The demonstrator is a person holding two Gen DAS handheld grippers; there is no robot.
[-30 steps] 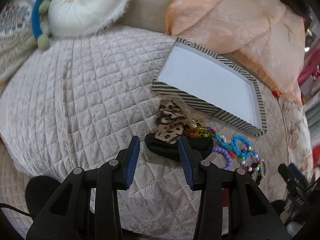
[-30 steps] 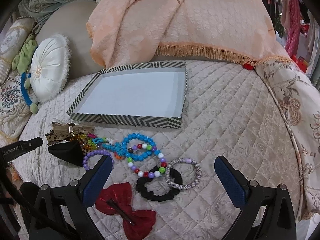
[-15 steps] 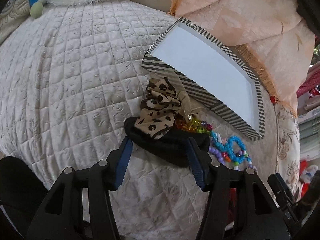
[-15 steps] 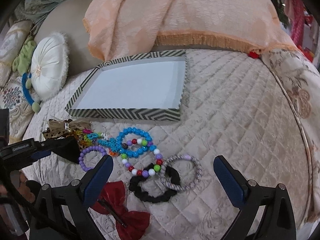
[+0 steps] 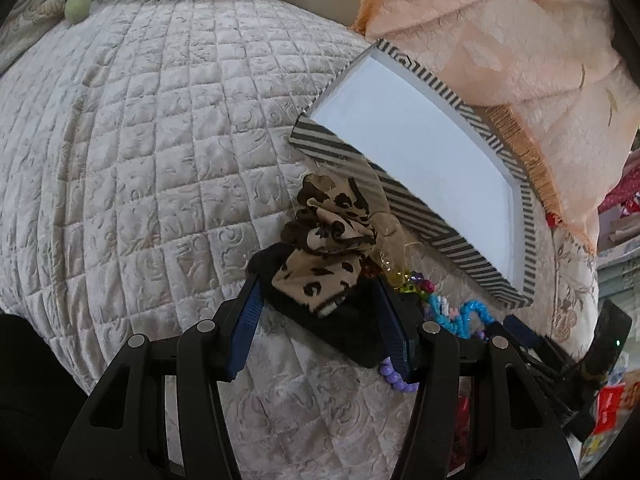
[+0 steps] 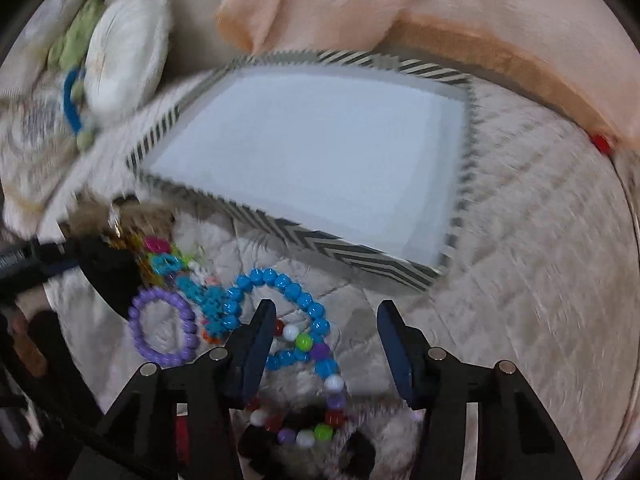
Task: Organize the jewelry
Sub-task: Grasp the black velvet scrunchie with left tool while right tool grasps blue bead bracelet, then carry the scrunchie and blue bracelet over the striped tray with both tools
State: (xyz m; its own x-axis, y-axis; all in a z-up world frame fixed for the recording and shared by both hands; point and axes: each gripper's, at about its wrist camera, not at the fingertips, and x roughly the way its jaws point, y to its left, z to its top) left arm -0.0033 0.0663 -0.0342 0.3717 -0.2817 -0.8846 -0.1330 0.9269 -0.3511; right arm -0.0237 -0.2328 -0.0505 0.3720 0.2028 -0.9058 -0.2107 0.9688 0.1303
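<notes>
A striped tray (image 5: 472, 248) with a white bottom lies on the quilted bed; it also shows in the right wrist view (image 6: 352, 250). My left gripper (image 5: 320, 300) is open, its jaws on either side of a black hair accessory (image 5: 344, 332) topped by a leopard-print bow (image 5: 324, 240). My right gripper (image 6: 326, 320) is open above a blue bead bracelet (image 6: 280, 284), close to the tray's near wall. A purple bead ring (image 6: 164, 330) and a multicoloured bead bracelet (image 6: 304, 428) lie beside it. The right wrist view is blurred.
A peach fringed blanket (image 5: 500, 40) lies behind the tray. A white round cushion (image 6: 128, 56) and a green and blue toy (image 6: 74, 92) sit at the back left. The quilted bed cover (image 5: 140, 160) extends left of the jewelry. A black scrunchie (image 6: 360, 456) lies under my right gripper.
My left gripper has moved forward so the black accessory and bow sit between its jaws. My right gripper has narrowed and moved forward and down over the bead bracelets.
</notes>
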